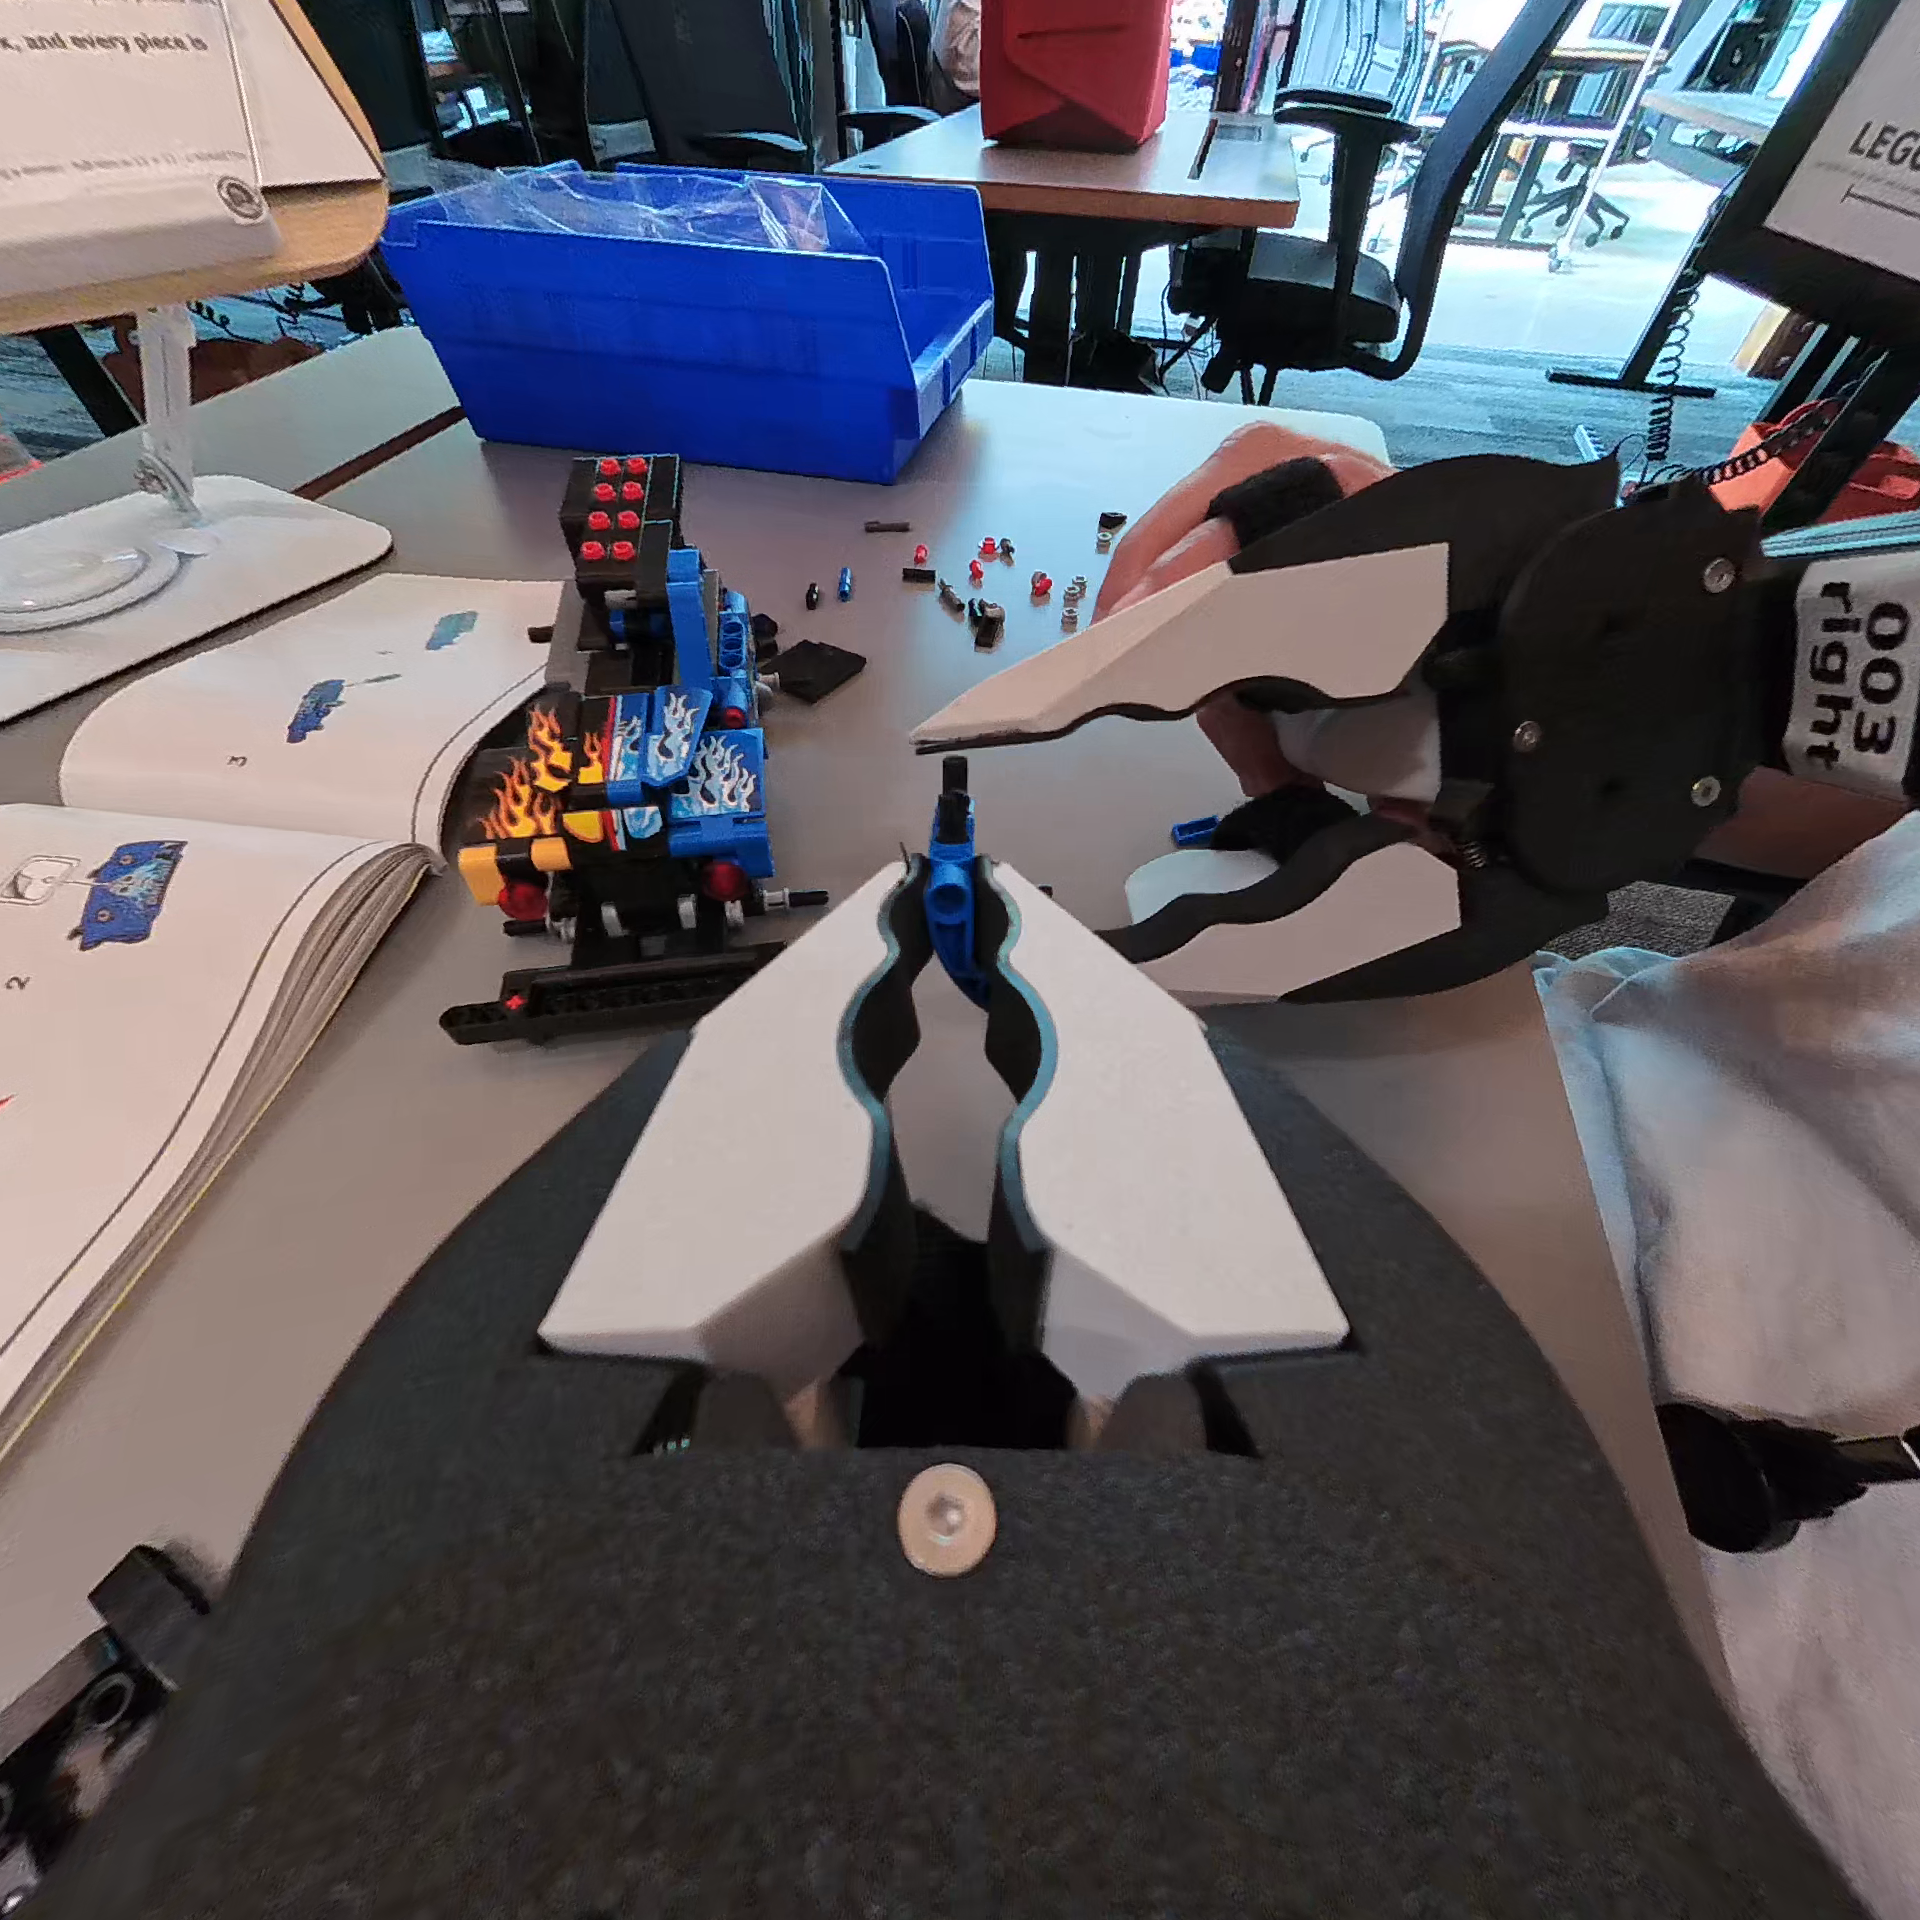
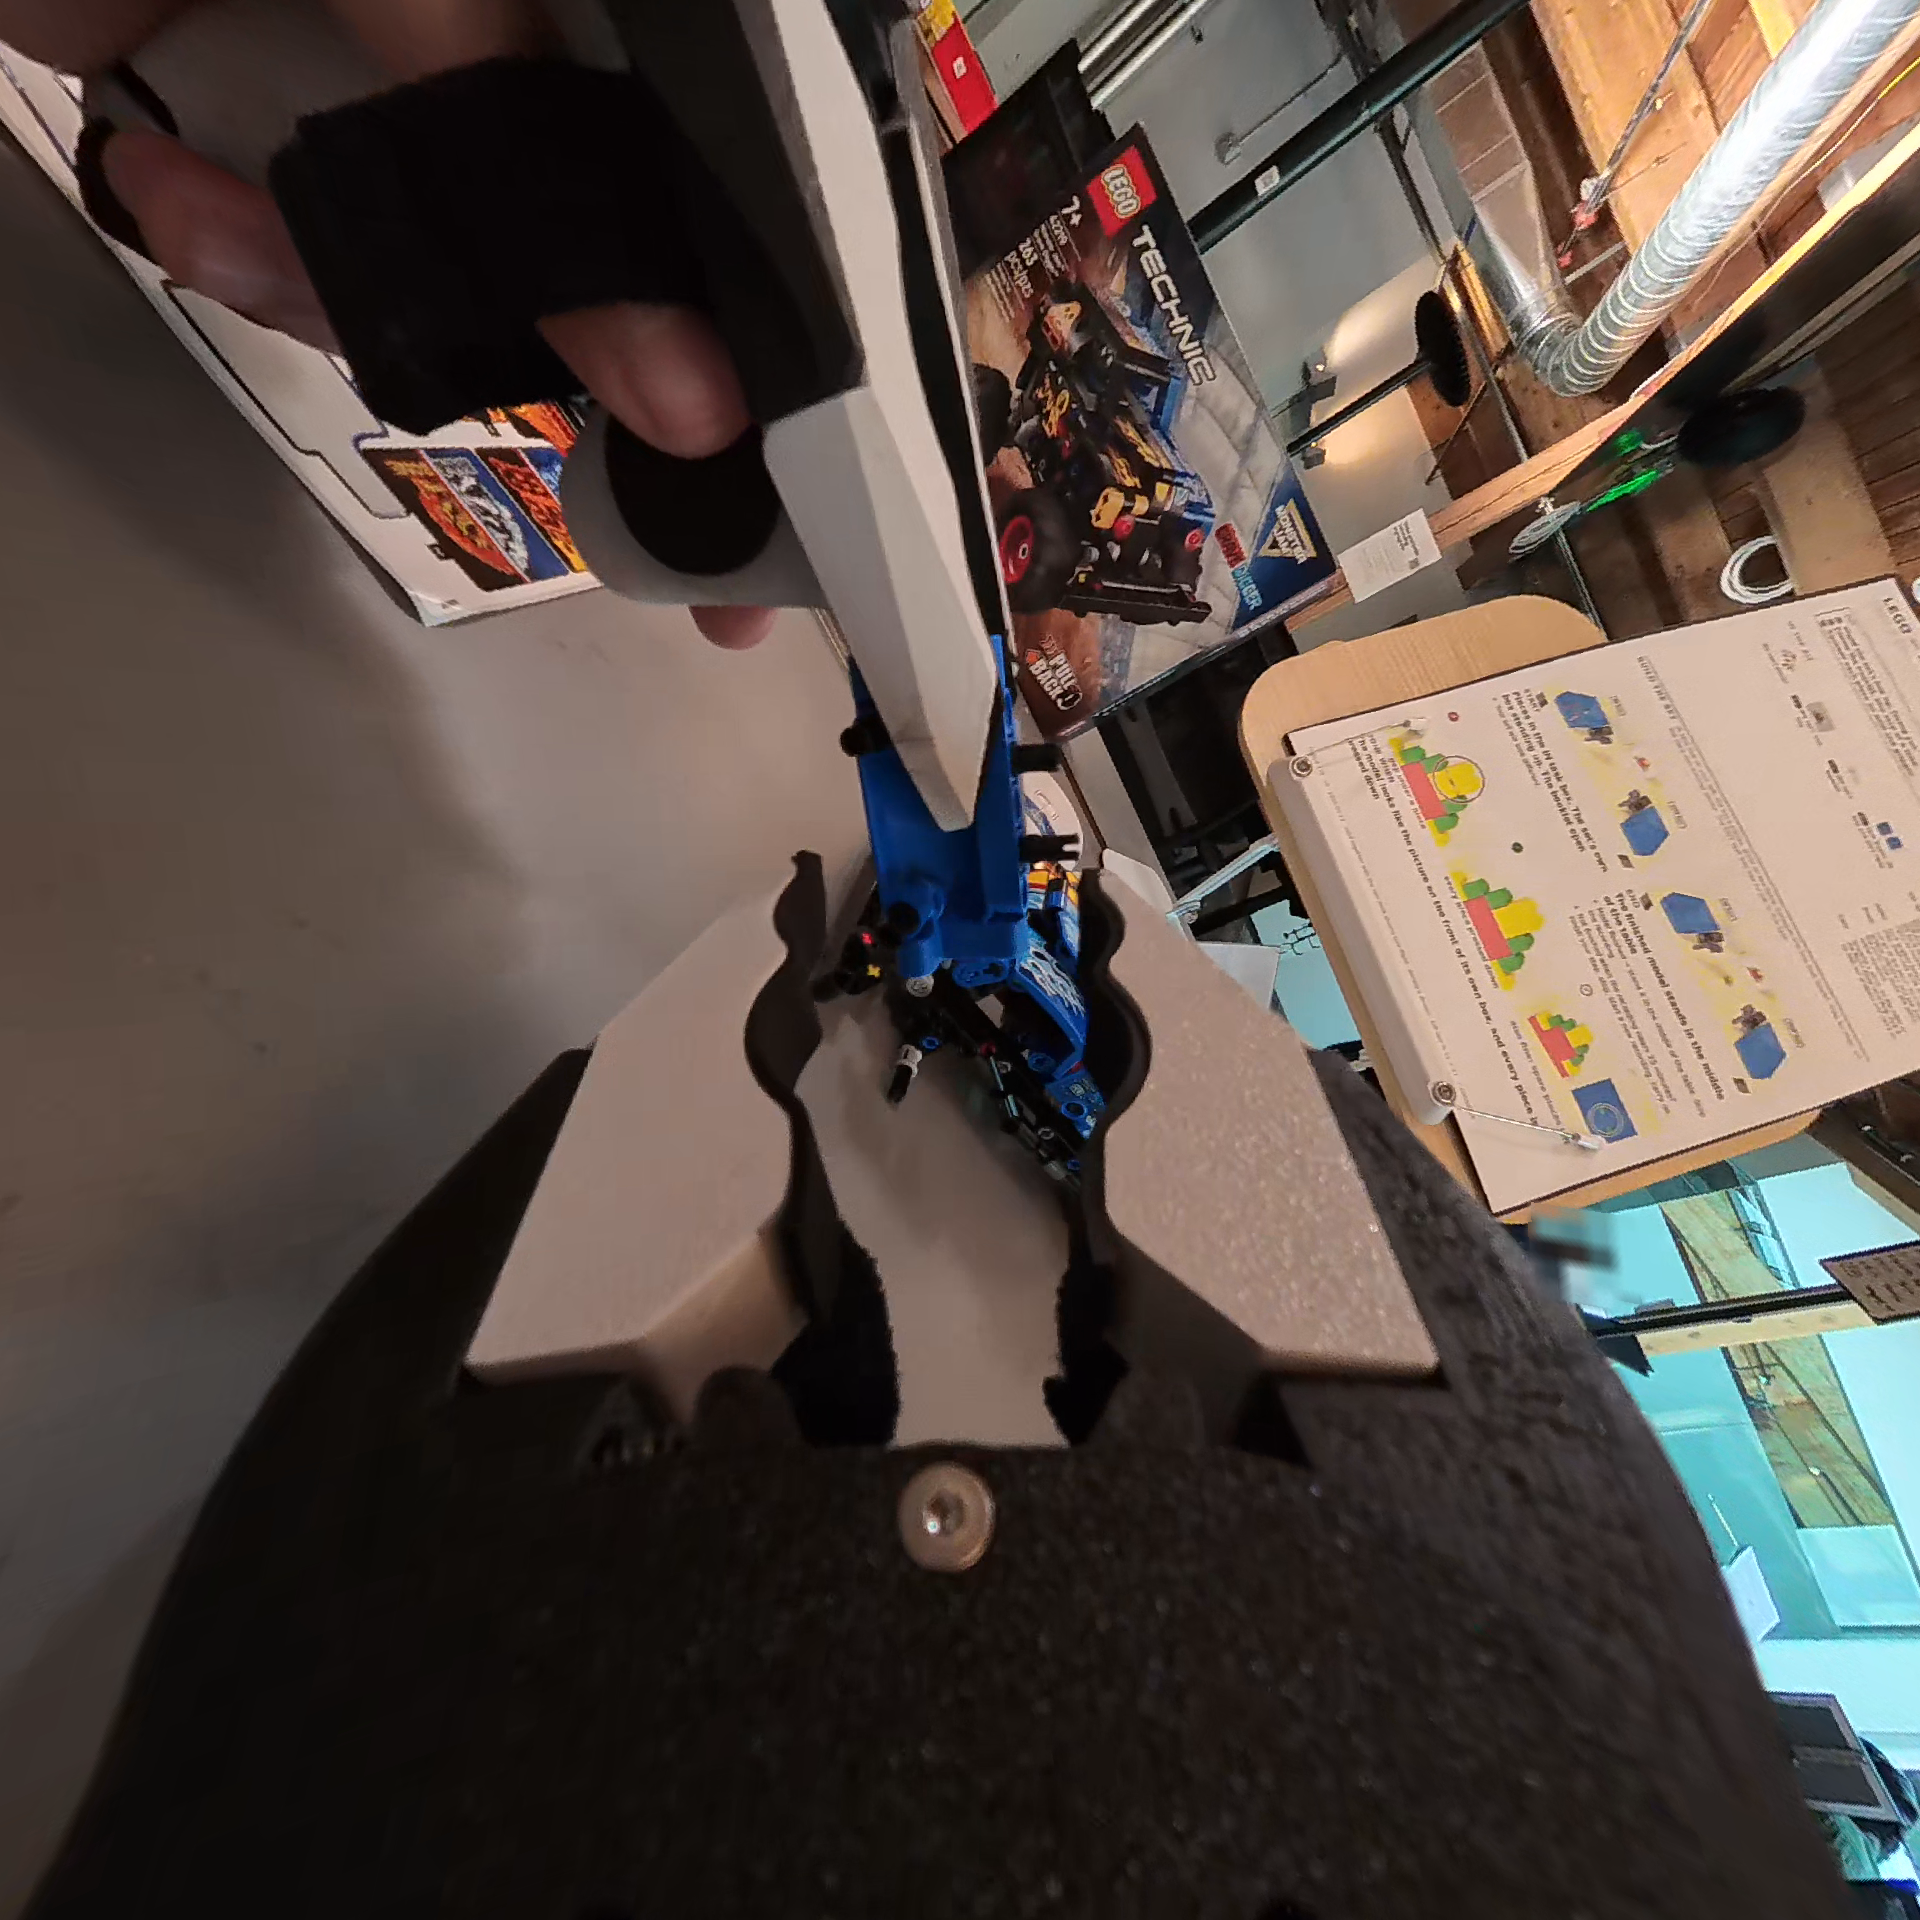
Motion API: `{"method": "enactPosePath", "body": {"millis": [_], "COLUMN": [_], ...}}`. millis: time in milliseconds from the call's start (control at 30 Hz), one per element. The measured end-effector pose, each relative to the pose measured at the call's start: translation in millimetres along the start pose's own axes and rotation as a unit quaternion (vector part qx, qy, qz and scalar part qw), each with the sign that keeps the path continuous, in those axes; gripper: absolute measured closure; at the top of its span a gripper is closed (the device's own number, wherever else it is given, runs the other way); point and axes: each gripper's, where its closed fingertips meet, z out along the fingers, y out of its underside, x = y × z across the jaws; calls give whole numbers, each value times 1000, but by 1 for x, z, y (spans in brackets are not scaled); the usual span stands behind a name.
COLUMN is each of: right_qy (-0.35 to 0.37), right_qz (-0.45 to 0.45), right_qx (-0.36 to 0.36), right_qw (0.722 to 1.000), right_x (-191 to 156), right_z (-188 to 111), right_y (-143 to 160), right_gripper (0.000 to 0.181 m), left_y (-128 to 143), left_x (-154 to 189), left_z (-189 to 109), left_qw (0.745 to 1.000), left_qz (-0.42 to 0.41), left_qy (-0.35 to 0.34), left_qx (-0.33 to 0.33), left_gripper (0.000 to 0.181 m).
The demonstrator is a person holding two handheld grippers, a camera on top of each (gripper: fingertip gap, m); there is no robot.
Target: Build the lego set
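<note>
My left gripper [image 1: 951, 883] is shut on a small blue Technic piece [image 1: 948, 914] with a black pin [image 1: 954, 781] sticking up from it, held above the table. My right gripper [image 1: 1029, 831] is open, with one finger just above the pin and the other to the right of the piece. In the right wrist view, my right gripper [image 2: 951, 883] is open around the blue piece [image 2: 914, 842], and the left gripper [image 2: 961, 800] comes in from above. The part-built blue truck model with flame stickers [image 1: 623, 769] stands on the table to the left and shows behind the piece [image 2: 1055, 987].
An open instruction booklet [image 1: 208, 883] lies at the left. A blue bin [image 1: 707, 322] stands at the back. Several small loose parts [image 1: 987, 582] are scattered behind the grippers. The set's box [image 2: 1122, 416] and an instruction board [image 2: 1610, 883] stand beyond. Both grippers' tips are close together, under 4 cm apart.
</note>
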Motion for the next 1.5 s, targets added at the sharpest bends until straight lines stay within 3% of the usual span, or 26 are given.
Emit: {"method": "enactPosePath", "body": {"millis": [300, 1167, 1500], "right_qy": [26, 31, 34], "right_qz": [-26, -47, -42], "right_qx": [5, 4, 3], "right_qw": [999, 998, 999], "right_x": [5, -3, -1], "right_z": [-4, -1, -1], "right_y": [-3, -1, 2], "right_gripper": [148, 127, 136], "left_y": [-2, 9, 8], "left_x": [4, 3, 6], "left_z": [0, 4, 4], "left_qw": [1000, 1000, 1000], "left_qz": [3, -6, 2], "left_qy": [7, 13, 15], "left_qx": [0, -26, -25], "left_gripper": [176, 176, 176]}}
